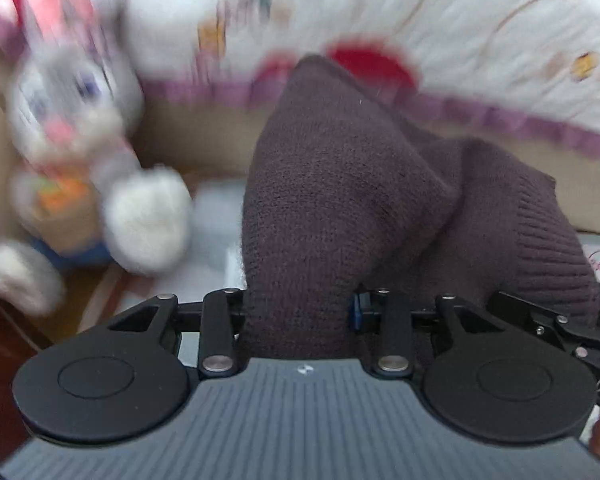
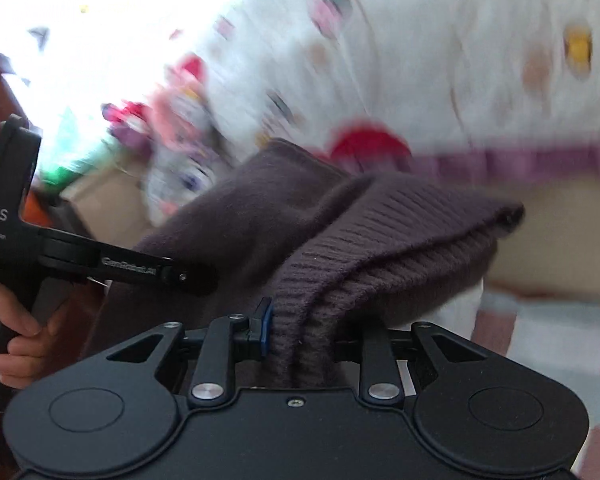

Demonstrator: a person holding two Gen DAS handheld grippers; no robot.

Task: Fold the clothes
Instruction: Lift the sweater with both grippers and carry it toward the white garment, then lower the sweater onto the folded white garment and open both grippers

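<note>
A dark purple-brown knitted sweater [image 1: 340,184] fills the middle of the left wrist view. My left gripper [image 1: 298,312] is shut on a thick bunch of its knit, and the fingertips are buried in the fabric. In the right wrist view the same sweater [image 2: 340,232] hangs over my right gripper [image 2: 300,336], which is shut on its ribbed hem. The left gripper's body [image 2: 60,256] shows at the left of that view, touching the sweater, with a hand on its handle. Both views are motion-blurred.
A grey and white plush rabbit [image 1: 80,152] sits at the left. A white quilt with coloured prints and a purple trim [image 1: 420,12] lies behind the sweater, also in the right wrist view [image 2: 460,60]. A checked pink and white surface [image 2: 540,332] lies at lower right.
</note>
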